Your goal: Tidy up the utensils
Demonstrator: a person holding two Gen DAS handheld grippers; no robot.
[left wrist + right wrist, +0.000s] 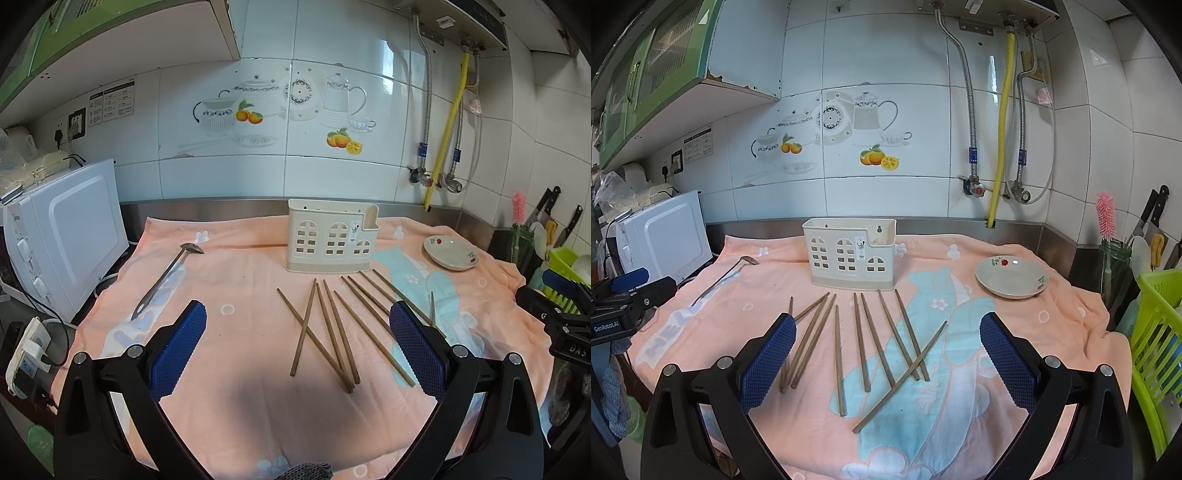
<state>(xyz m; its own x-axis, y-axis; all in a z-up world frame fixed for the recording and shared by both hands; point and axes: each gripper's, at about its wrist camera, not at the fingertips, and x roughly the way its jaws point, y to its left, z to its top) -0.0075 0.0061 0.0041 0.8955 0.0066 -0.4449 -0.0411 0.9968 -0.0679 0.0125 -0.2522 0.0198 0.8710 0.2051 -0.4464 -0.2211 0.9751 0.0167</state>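
Note:
Several brown wooden chopsticks [334,328] [862,341] lie scattered on the pink towel, some crossing each other. Behind them stands a cream plastic utensil holder [330,236] [849,253] with window-shaped holes, nothing visible in it. A metal ladle [166,275] [726,275] lies on the towel at the left. My left gripper [297,317] hovers open above the near ends of the chopsticks, holding nothing. My right gripper [888,328] is also open and empty, over the right part of the chopstick pile. Each gripper shows at the edge of the other's view.
A white dish [450,253] [1012,277] with red fruit print sits at the towel's right. A white microwave [62,236] [661,236] stands at the left. A green dish rack [1156,339], a jar with a pink brush [1113,266] and knives crowd the right side. The tiled wall rises behind.

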